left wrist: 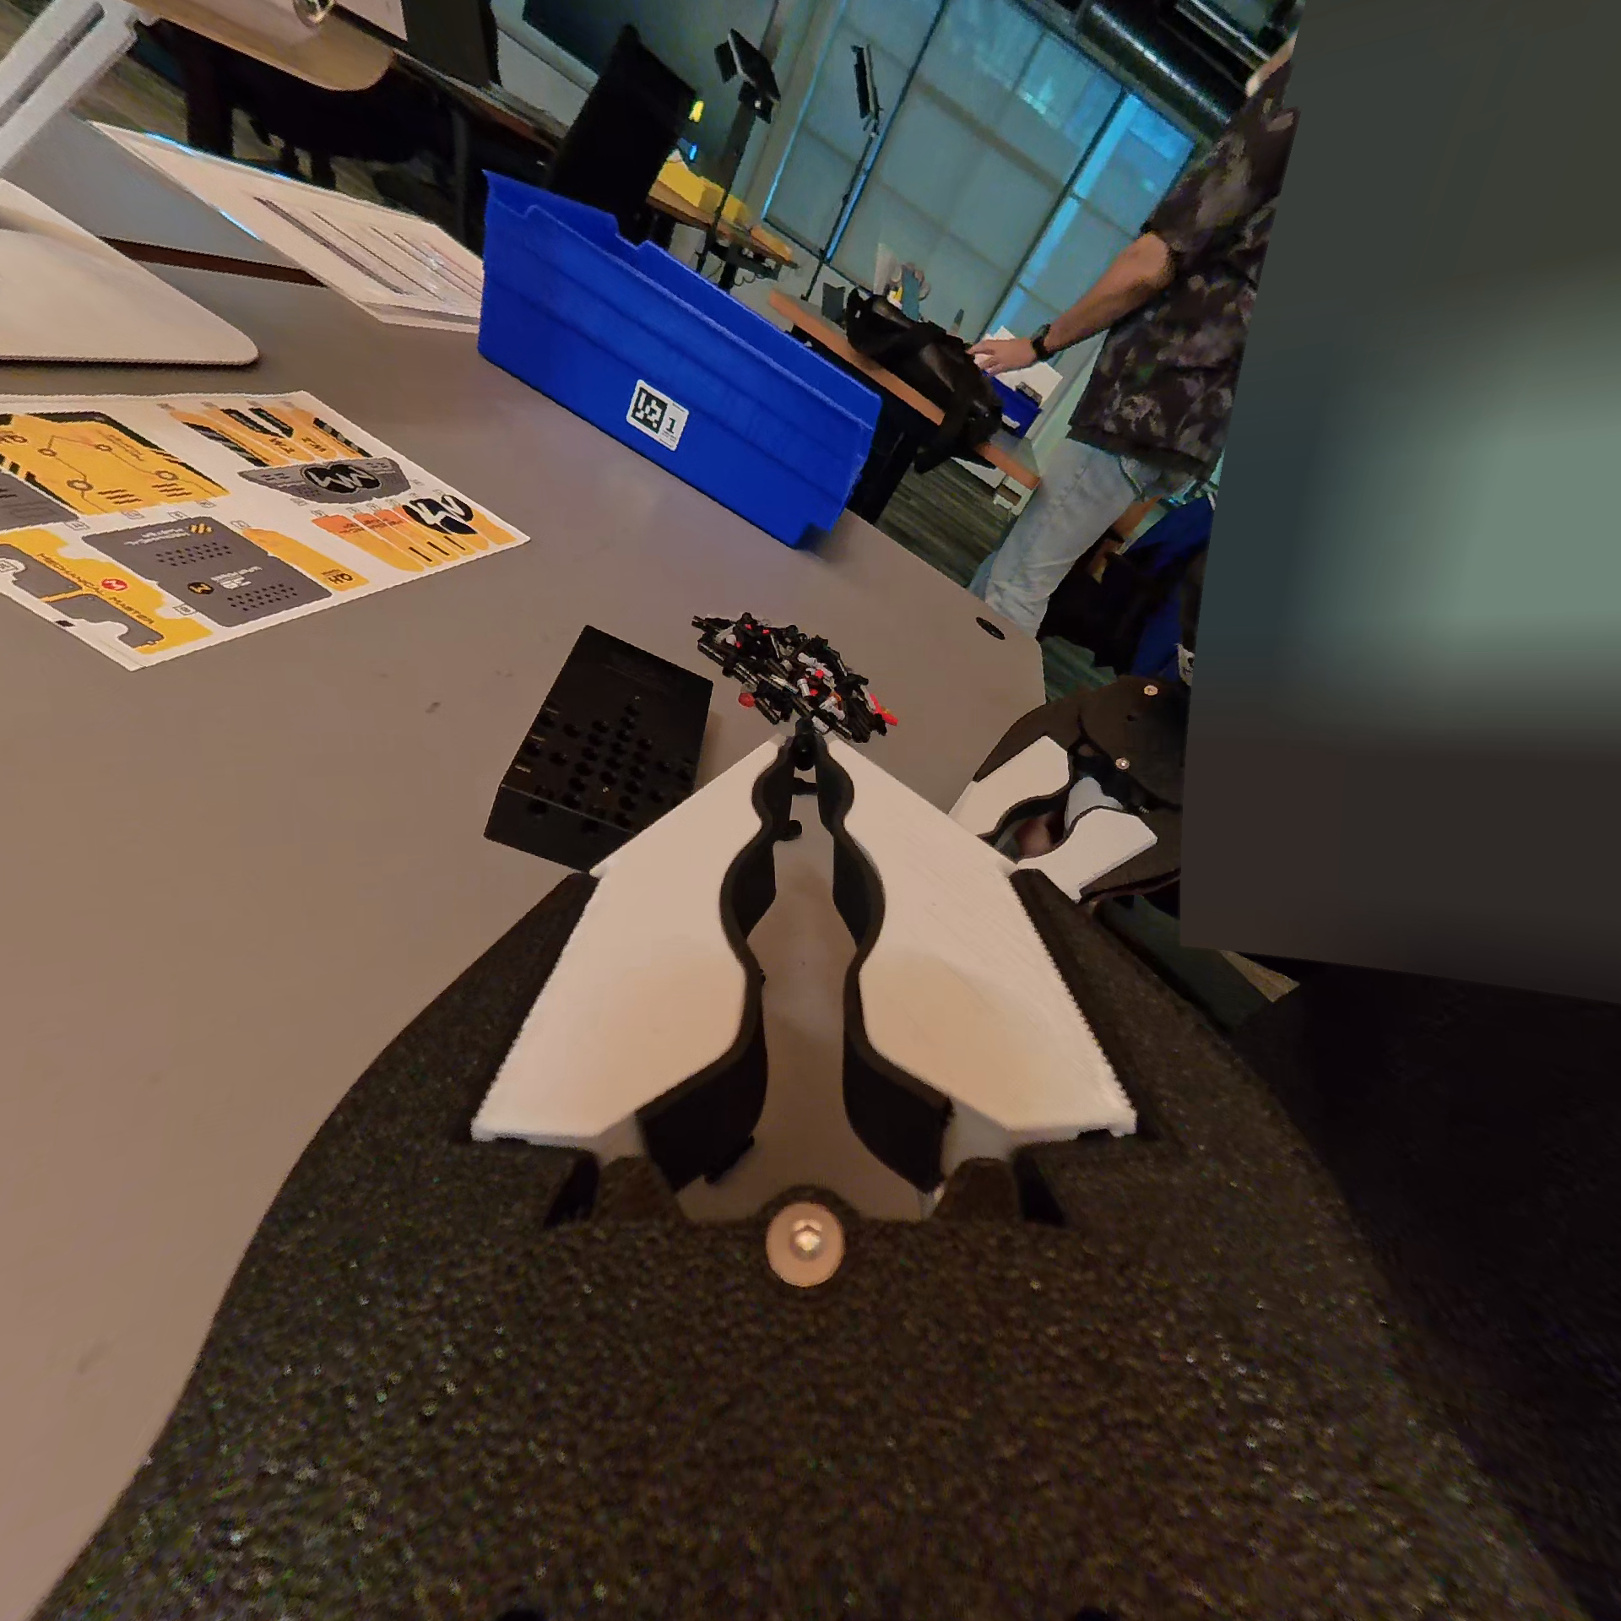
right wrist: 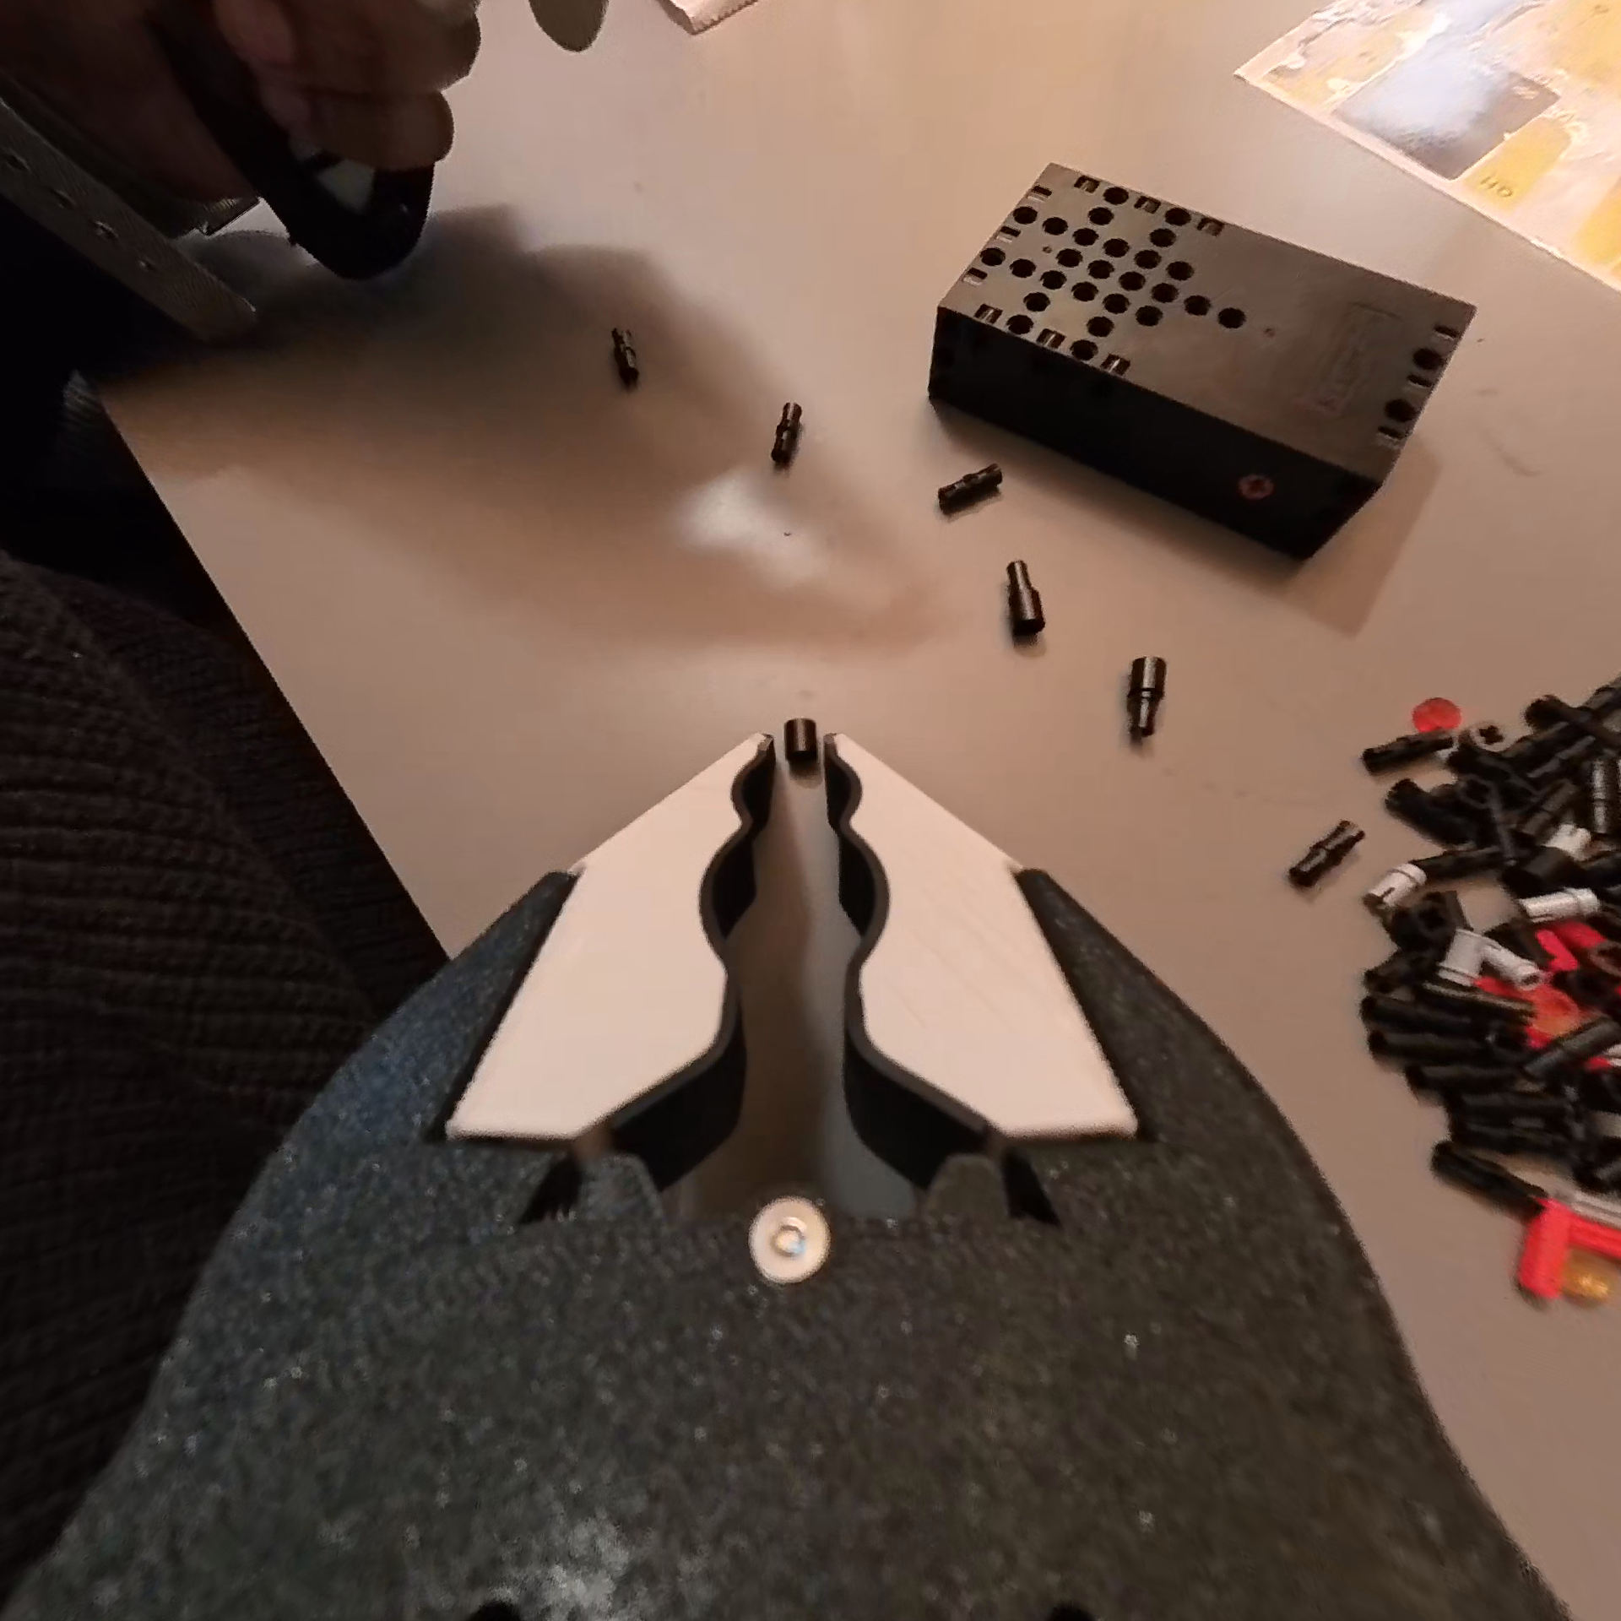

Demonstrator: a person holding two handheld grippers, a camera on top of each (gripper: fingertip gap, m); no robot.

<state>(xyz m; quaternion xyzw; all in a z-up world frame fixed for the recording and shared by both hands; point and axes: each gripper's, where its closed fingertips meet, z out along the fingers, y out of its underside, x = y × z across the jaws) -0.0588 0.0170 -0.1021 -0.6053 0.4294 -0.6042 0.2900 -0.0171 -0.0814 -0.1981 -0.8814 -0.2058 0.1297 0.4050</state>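
Observation:
My left gripper [left wrist: 803, 747] is raised over the grey table [left wrist: 263, 877], and its jaws are nearly closed on a small black piece at the tips. Past it lie a pile of small black, grey and red pins [left wrist: 789, 671] and a black box with round holes [left wrist: 605, 746]. My right gripper [right wrist: 800, 746] is shut on a short black pin [right wrist: 800, 741] just above the table [right wrist: 526, 526]. Several loose black pins [right wrist: 1024, 596] lie in a row ahead of it, between it and the black box [right wrist: 1202, 368]. The pile [right wrist: 1509, 965] is to its right. The right gripper also shows in the left wrist view [left wrist: 1070, 807].
A yellow and grey sticker sheet [left wrist: 219, 517] lies at the left, with a blue bin [left wrist: 667, 368] behind and a white stand base [left wrist: 88, 298] at the far left. A person [left wrist: 1167, 307] stands at another table. The table edge runs close on my right. A dark knit sleeve [right wrist: 132, 877] is at the near edge. Across from one pair of fingers to the other is roughly 15 cm.

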